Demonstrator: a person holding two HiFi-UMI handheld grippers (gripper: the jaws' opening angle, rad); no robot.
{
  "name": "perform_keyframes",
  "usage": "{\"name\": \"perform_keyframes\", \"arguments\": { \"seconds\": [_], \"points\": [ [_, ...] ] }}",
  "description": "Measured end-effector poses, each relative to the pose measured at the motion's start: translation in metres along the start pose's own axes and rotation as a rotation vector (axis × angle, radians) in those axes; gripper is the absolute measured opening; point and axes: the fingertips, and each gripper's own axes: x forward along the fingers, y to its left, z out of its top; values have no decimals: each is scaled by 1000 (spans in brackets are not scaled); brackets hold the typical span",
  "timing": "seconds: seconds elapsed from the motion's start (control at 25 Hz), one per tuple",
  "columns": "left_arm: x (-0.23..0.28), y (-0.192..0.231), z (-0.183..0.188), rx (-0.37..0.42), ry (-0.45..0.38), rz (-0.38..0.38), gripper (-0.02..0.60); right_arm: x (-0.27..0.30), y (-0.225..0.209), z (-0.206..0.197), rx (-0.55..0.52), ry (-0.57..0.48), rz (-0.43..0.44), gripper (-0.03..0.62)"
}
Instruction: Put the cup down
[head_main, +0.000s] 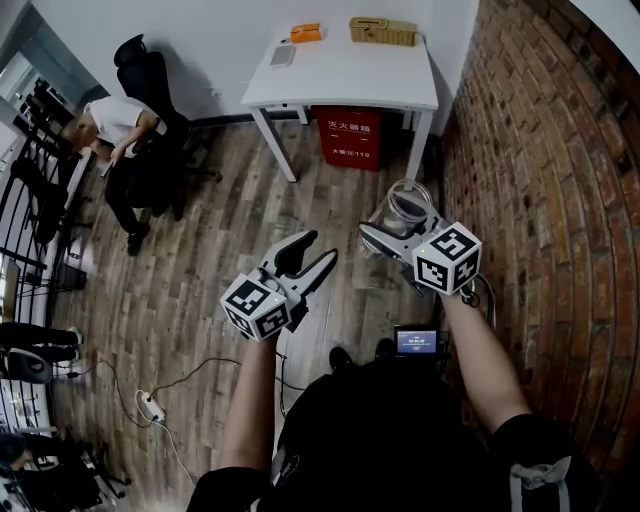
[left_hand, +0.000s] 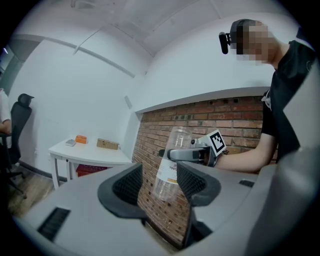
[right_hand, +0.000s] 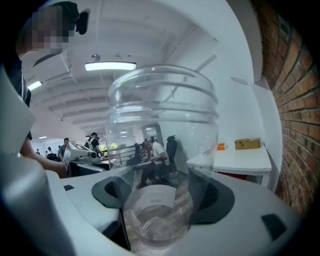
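Note:
A clear plastic cup with a white label is held in the air, my right gripper shut on it, over the wood floor by the brick wall. In the right gripper view the cup fills the space between the dark pads, its base towards the camera. My left gripper stands open and empty, lower and to the left. From the left gripper view the cup shows tilted in the right gripper, beyond the open left gripper. A white table stands ahead.
On the table lie a wicker basket and an orange item; a red box sits beneath it. The brick wall runs along the right. A person sits on an office chair at left. A power strip and cables lie on the floor.

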Motion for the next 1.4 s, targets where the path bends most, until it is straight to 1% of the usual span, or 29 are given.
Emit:
{"name": "perform_keyframes", "arguments": {
  "seconds": [0.2, 0.68, 0.84, 1.0, 1.12, 1.24, 1.4],
  "points": [
    [2, -2, -1, 3, 2, 2, 222, -1, 2, -3, -6, 11, 15, 337],
    [9, -2, -6, 0, 15, 9, 222, -9, -4, -5, -3, 14, 13, 338],
    [19, 4, -2, 3, -6, 41, 222, -21, -21, -11, -4, 23, -2, 337],
    [23, 14, -3, -1, -26, 88, 222, -28, -48, -15, 32, -1, -31, 337],
    [23, 28, -13, -23, -15, 117, 222, -24, -59, -20, 6, 11, -47, 337],
    [27, 53, -18, -46, -8, 142, 222, -11, -73, -20, -1, 17, -47, 337],
    [41, 99, -11, -43, -11, 138, 222, 25, -100, -10, 9, 1, -64, 337]
  ]
}}
